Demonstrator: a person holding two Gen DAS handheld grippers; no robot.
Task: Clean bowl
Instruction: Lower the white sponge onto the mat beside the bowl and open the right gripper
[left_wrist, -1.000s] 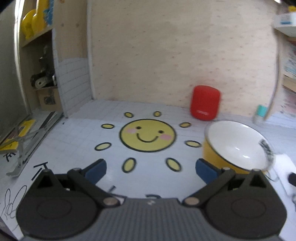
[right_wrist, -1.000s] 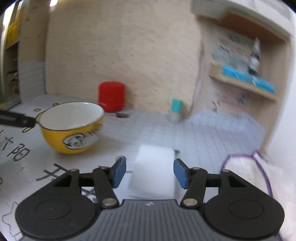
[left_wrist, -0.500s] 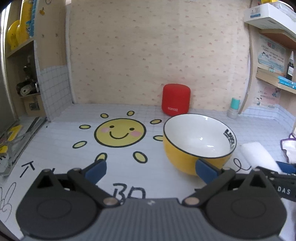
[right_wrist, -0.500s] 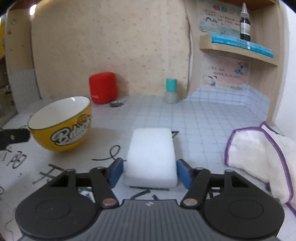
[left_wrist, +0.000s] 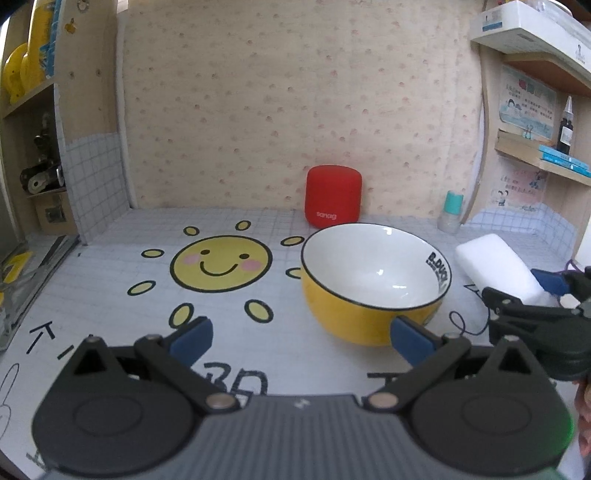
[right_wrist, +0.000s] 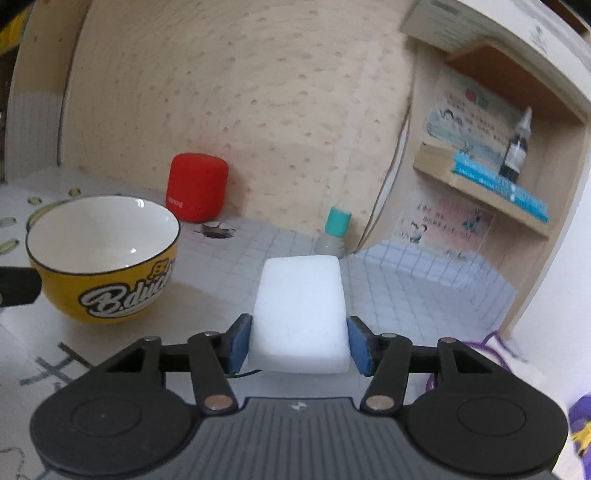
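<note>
A yellow bowl (left_wrist: 373, 284) with a white inside and black rim stands upright on the mat; it also shows in the right wrist view (right_wrist: 103, 254). My left gripper (left_wrist: 301, 338) is open and empty, its right finger close to the bowl's front wall. My right gripper (right_wrist: 297, 343) is shut on a white sponge (right_wrist: 301, 310) and holds it lifted, right of the bowl. The sponge (left_wrist: 495, 267) and right gripper also show in the left wrist view.
A red cylinder (left_wrist: 333, 195) stands at the back wall behind the bowl. A small bottle with a teal cap (right_wrist: 334, 230) stands at the back right. A white cloth with purple edging (right_wrist: 495, 350) lies at the right. Shelves line both sides.
My right gripper closed on the sponge and lifted it off the mat. My left gripper moved closer to the bowl.
</note>
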